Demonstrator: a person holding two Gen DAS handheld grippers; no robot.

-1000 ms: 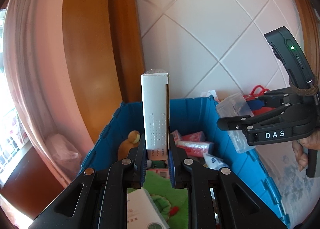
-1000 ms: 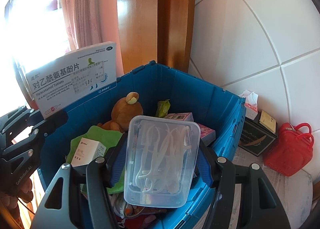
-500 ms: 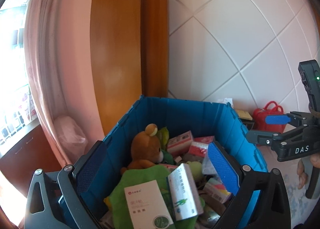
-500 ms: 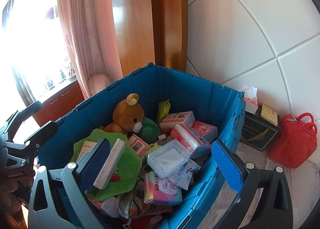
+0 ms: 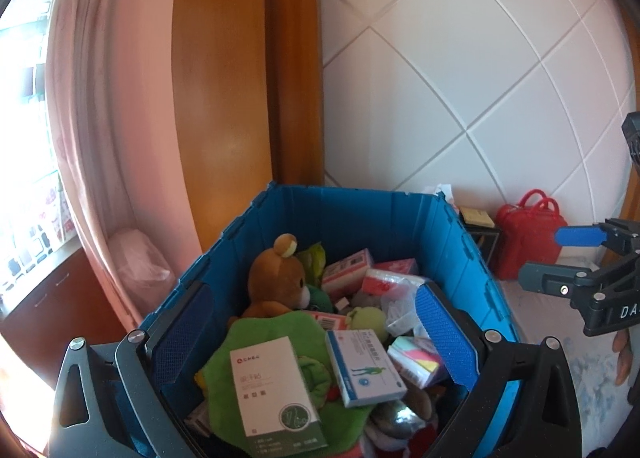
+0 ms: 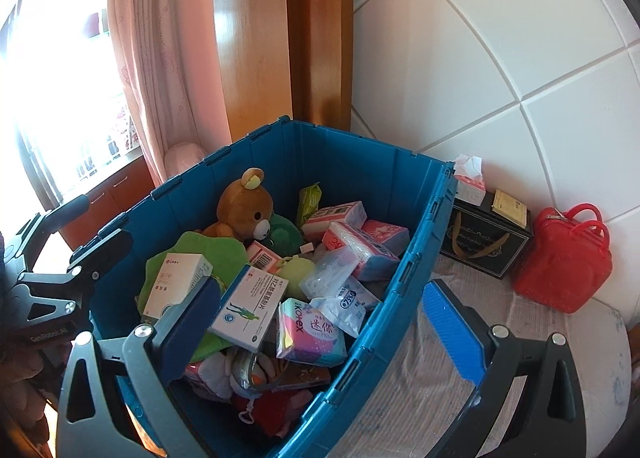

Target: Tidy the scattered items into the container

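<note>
Blue plastic walls of the crate (image 5: pixel 360 218) fill the middle of both views, and both claws hang released and empty above it. Seen from the left wrist, the left claw (image 5: pixel 312 334) has its fingers spread wide over the crate's near edge. Just ahead of its left finger lies a white box (image 5: pixel 276 390) on a green cloth (image 5: pixel 256 342), with a brown teddy bear (image 5: pixel 276 278) farther in. A blue-and-white medicine box (image 5: pixel 364 368) lies flat between the fingers, close to the right one. Beyond the right finger, outside the crate, stands a red bag (image 5: pixel 528 234), and the right claw (image 5: pixel 556 258) reaches in from the far right edge, jaws apart.

Seen from the right wrist, the left claw (image 6: pixel 96 218) shows at the left edge over the crate's rim (image 6: pixel 400 278). The right claw (image 6: pixel 320 318) straddles that rim: its left finger is over the contents beside the medicine box (image 6: pixel 248 304), its right finger over the cloth-covered bench (image 6: pixel 400 390). A clear plastic case (image 6: pixel 328 274) rests among pink tissue packs (image 6: pixel 360 242) ahead, inside the crate.
</note>
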